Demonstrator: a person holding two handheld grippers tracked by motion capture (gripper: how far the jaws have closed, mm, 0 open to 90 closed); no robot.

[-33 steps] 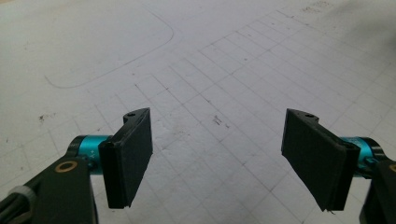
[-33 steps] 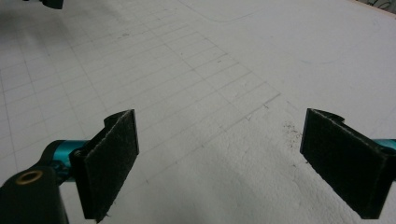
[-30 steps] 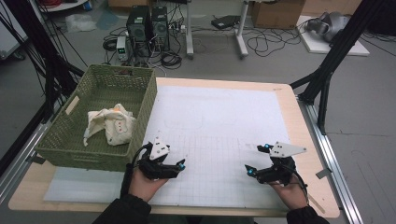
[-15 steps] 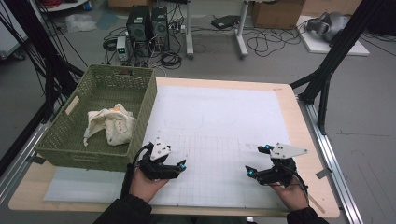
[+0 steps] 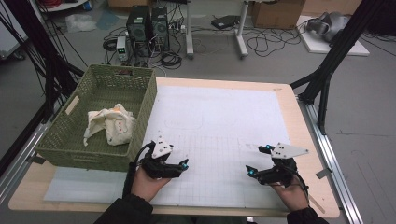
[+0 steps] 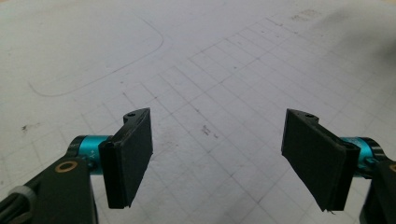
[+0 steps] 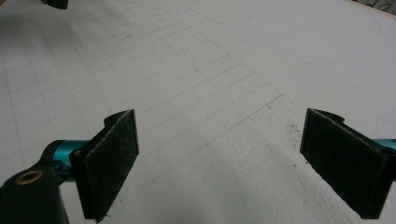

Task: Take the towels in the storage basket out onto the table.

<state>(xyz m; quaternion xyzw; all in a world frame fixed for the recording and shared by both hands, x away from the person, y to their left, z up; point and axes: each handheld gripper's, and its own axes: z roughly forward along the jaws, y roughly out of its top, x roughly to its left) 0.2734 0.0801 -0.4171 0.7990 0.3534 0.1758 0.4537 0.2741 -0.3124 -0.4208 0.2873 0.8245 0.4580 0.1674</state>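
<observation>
A green woven basket (image 5: 142, 105) stands at the table's left, with a crumpled cream cloth (image 5: 111, 123) lying inside it. My left gripper (image 5: 183, 165) rests low over the white gridded mat (image 5: 224, 116) just right of the basket's near corner. Its jaws stand wide open with only bare mat between them (image 6: 217, 140). My right gripper (image 5: 256, 161) sits near the front right of the mat, also open, holding nothing (image 7: 219, 149). Both hands come in from the near edge.
The mat covers most of the wooden table (image 5: 289, 95). A black frame leg (image 5: 327, 79) stands off the right edge. Beyond the far edge are computer towers (image 5: 149, 23), cables and boxes on the floor.
</observation>
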